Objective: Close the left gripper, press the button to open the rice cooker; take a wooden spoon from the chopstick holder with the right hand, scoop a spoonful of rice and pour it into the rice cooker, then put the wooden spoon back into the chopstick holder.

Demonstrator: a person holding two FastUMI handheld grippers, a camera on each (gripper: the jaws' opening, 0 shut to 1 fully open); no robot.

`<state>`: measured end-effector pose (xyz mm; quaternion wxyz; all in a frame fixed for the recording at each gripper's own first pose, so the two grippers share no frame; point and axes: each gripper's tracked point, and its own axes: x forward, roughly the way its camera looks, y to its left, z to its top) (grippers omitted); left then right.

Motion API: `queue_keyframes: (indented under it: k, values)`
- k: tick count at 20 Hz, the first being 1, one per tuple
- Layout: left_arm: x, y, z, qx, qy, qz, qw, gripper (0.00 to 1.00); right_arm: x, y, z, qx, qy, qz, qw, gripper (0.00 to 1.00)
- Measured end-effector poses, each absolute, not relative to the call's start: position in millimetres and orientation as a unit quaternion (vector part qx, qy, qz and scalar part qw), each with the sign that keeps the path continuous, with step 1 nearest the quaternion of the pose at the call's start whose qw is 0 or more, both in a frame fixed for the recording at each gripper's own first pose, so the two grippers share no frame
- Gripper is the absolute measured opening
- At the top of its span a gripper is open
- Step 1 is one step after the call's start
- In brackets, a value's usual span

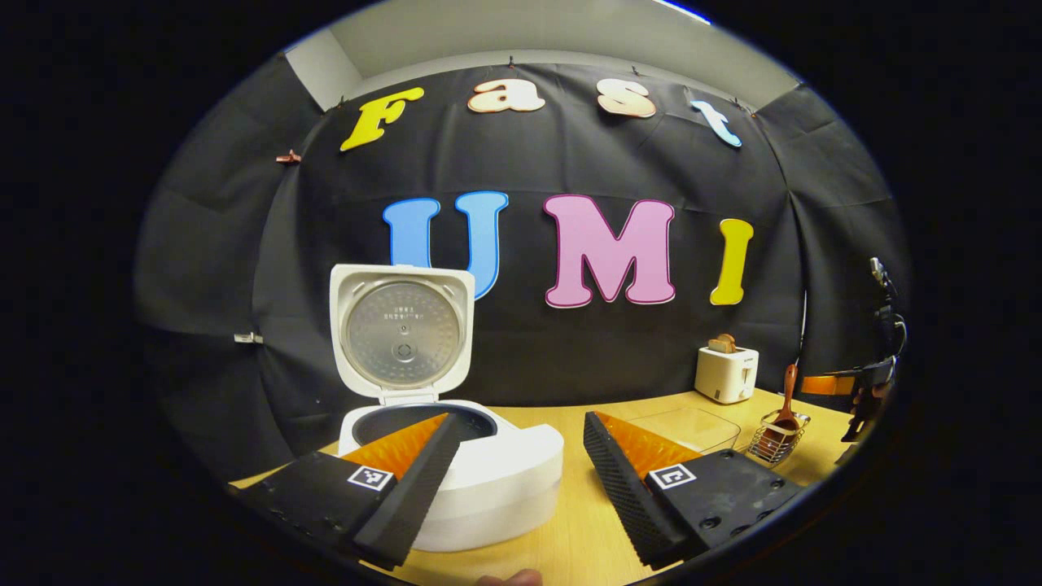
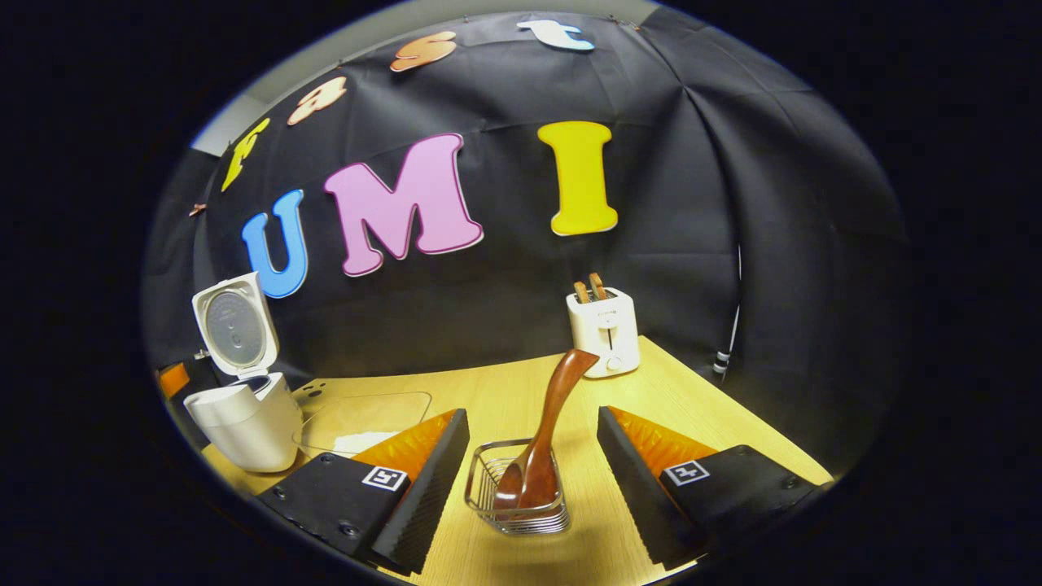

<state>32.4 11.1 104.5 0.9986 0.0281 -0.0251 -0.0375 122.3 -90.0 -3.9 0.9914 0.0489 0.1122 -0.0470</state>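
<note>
The white rice cooker (image 1: pixel 480 480) stands with its lid (image 1: pixel 401 330) swung up, the dark inner pot showing. My left gripper (image 1: pixel 517 431) hovers open just in front of it, its left finger overlapping the pot's rim in the image. In the right gripper view the cooker (image 2: pixel 244 419) sits far left. A brown wooden spoon (image 2: pixel 547 431) stands bowl-down in the wire chopstick holder (image 2: pixel 514 500), handle leaning up and right. My right gripper (image 2: pixel 533 427) is open, its fingers either side of the holder, touching nothing. The spoon (image 1: pixel 786 403) and holder (image 1: pixel 777 439) appear at the right of the left gripper view.
A clear shallow container (image 2: pixel 362 423) with white rice lies between cooker and holder, seen too as a clear container (image 1: pixel 688 427). A white toaster (image 2: pixel 604 330) with toast stands at the back by the wall. The other gripper (image 1: pixel 855 387) shows at the far right edge. The wooden table (image 2: pixel 505 399) runs beneath.
</note>
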Motion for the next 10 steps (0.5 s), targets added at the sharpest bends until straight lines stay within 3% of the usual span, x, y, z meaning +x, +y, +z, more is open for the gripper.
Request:
queue_keyframes:
  k: [10]
  values:
    - [41,27,81,-0.044,-0.014,-0.022,0.999,0.95,177,-105,-42,0.082,0.187,-0.044,0.978,0.97]
